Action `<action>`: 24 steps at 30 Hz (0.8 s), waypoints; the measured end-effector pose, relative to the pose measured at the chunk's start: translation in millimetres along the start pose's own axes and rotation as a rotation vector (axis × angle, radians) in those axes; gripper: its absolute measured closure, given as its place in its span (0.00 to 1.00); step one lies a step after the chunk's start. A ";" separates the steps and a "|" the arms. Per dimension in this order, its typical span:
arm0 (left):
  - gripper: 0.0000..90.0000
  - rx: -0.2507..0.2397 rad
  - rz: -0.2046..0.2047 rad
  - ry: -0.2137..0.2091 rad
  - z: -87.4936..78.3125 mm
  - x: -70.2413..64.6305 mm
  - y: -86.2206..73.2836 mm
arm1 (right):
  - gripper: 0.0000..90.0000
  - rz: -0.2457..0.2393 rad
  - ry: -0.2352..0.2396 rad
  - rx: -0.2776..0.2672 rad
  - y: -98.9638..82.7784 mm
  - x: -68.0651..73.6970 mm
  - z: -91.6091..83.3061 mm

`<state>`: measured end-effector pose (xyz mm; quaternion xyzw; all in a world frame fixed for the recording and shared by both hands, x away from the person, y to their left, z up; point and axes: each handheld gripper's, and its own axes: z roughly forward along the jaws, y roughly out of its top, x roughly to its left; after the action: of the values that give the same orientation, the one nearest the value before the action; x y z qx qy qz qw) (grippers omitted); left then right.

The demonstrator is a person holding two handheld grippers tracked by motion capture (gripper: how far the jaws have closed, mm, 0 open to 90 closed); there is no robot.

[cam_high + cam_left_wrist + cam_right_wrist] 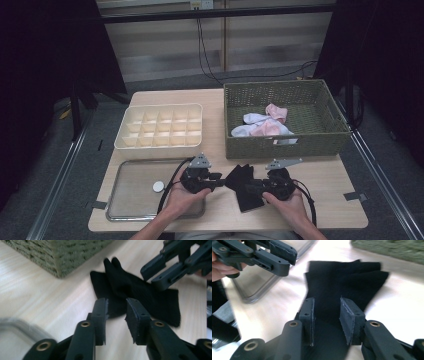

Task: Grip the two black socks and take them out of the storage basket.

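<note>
Working both grippers over the black sock (pixel 243 187), which lies flat on the table (pixel 325 195) between my two hands, in front of the woven basket (pixel 285 145). Left gripper (pixel 116 312): jaws part open, nothing clamped; the near edge of the sock sits just ahead of and between the pads, no pinch visible. Right gripper (pixel 327 315): jaws likewise part open, straddling the fabric, which runs under and between them; pads stand clear of the cloth as far as I can tell. In the high view the sock's long axis runs from near the basket back toward the table's front edge, so each gripper meets it from the side. Right gripper (pixel 260 188) looks nearer, already over the cloth; left gripper (pixel 220 181) at the sock's left margin. Metal tray (pixel 125 215) and white divided organizer (pixel 159 145) sit off to the left. My judgement: next comes a pinch.
</note>
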<state>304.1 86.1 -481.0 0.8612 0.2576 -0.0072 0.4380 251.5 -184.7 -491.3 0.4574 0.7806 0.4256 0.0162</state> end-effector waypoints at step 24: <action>0.97 0.083 0.031 -0.063 24.9 -3.2 -3.1 | 0.92 0.011 -0.061 0.024 -5.1 -11.5 7.0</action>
<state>305.3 67.4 -497.9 0.8819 0.2296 -0.0383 0.4100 257.5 -189.6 -503.4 0.4746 0.7824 0.4019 0.0321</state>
